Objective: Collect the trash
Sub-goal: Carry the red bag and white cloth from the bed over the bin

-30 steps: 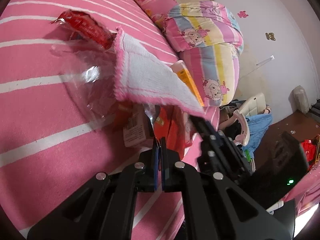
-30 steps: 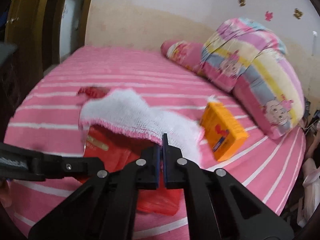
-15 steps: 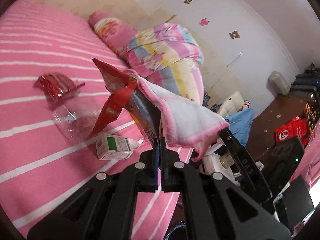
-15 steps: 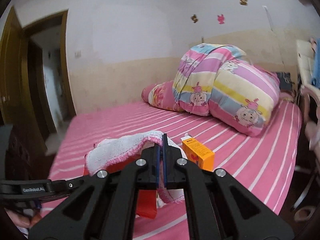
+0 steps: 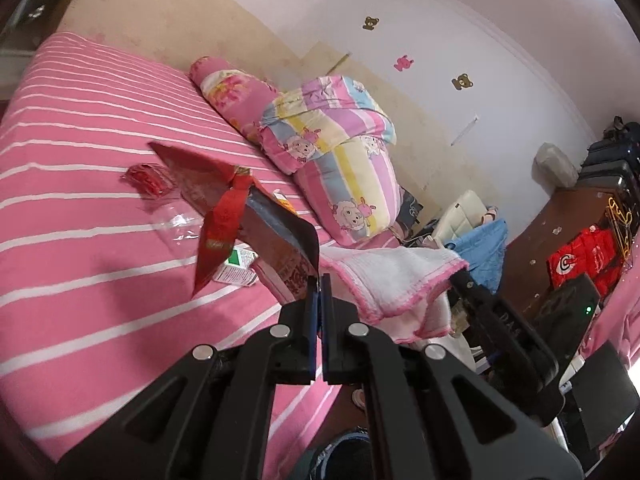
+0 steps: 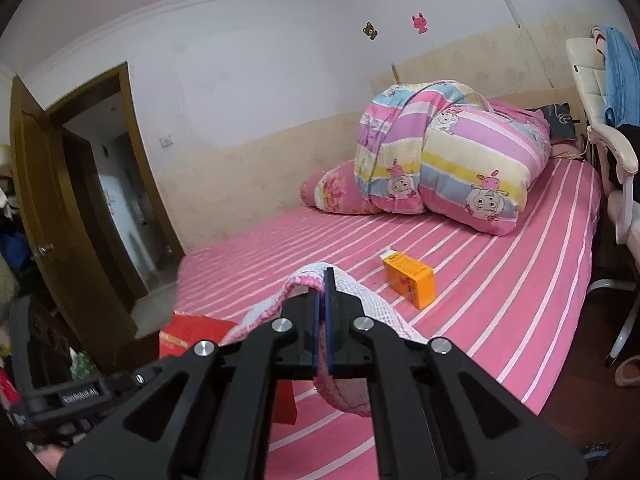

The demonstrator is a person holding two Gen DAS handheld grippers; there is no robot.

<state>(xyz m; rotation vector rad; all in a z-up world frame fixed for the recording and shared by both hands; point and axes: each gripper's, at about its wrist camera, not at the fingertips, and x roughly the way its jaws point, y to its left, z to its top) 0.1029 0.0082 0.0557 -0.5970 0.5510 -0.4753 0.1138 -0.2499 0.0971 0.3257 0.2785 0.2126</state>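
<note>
My left gripper is shut on a red paper bag and holds it above the pink striped bed. My right gripper is shut on a white cloth with pink trim, lifted off the bed; the cloth also shows in the left wrist view. The red bag shows low left in the right wrist view. On the bed lie an orange box, a small white-green box, a red wrapper and clear plastic film.
A folded striped quilt and a pink pillow lie at the head of the bed. A white chair with blue cloth stands to the right. A brown door is at the left. A dark cabinet stands beyond the bed.
Both grippers have risen and pulled back from the bed, lifting the red bag and the cloth. The small white-green box now lies uncovered on the bed.
</note>
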